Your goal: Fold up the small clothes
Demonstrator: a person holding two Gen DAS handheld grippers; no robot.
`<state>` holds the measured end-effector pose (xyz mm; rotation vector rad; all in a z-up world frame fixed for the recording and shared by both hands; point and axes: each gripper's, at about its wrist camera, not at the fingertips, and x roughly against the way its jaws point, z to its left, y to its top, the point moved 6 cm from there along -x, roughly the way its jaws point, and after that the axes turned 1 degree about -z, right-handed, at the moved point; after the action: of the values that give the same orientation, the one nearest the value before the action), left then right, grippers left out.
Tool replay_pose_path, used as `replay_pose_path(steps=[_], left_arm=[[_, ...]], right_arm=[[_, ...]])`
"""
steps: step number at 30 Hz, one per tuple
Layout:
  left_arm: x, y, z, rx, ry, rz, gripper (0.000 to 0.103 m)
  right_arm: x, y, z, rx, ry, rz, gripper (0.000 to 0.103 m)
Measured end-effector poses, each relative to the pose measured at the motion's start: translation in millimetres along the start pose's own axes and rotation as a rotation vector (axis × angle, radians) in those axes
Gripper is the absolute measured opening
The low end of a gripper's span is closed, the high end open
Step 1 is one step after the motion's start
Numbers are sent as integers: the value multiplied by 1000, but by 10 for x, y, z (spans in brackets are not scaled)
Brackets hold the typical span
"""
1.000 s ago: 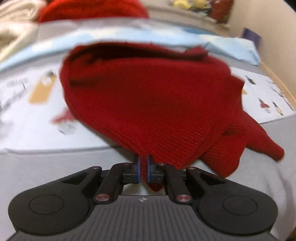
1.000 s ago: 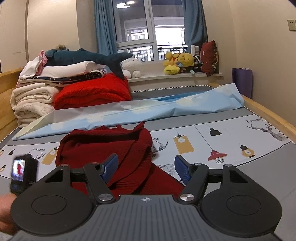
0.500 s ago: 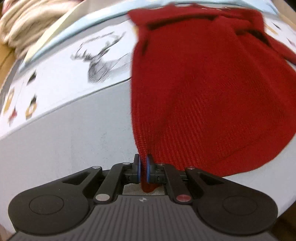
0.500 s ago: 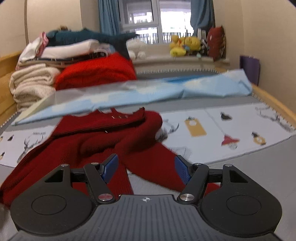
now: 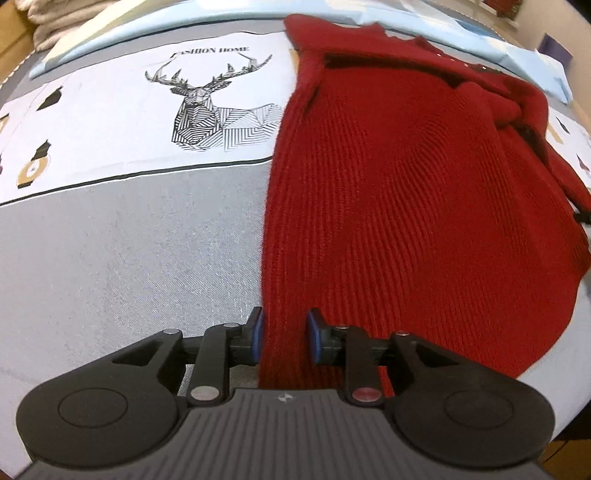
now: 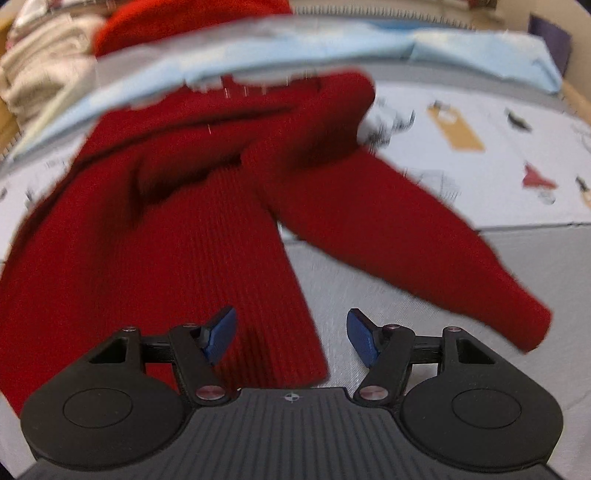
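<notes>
A red ribbed knit sweater point(image 5: 406, 177) lies spread on the grey bed sheet point(image 5: 110, 258). My left gripper point(image 5: 283, 338) is open, its blue pads on either side of the sweater's lower left hem corner. In the right wrist view the sweater point(image 6: 177, 229) is blurred; one sleeve point(image 6: 406, 236) runs out to the right. My right gripper point(image 6: 291, 334) is wide open just above the sweater's lower right hem edge, holding nothing.
A white printed panel with a deer drawing point(image 5: 218, 110) lies left of the sweater. A light blue cloth point(image 6: 369, 48) stretches across the bed behind it. Folded beige blankets point(image 6: 40, 74) and a red blanket point(image 6: 192, 22) are stacked at the back left.
My left gripper, shut on the hem corner before, has opened after dragging the sweater flat. My right gripper has tilted down and moved close over the sweater's hem.
</notes>
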<state>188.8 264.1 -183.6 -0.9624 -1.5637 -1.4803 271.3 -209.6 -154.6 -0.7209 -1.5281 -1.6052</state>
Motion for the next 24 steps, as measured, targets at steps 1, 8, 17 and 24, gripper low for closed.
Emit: replay_pose_path(steps=[1,8,17,24], left_arm=[[-8,13,-6,7,-2,0,27],[-42,74,-120,30,22,7,7],[372,-23,-1109,-214,-165,-51,7],[261,-510,-1055,-463,-20,150,6]], right_arm=[[-77,-27,12,2,-2,26,61],[-107,-117,95,52,54,45,8],[1385,-341,-975,-123,60,-177,5],[1174,-1170,-1212,36,32,177,5]])
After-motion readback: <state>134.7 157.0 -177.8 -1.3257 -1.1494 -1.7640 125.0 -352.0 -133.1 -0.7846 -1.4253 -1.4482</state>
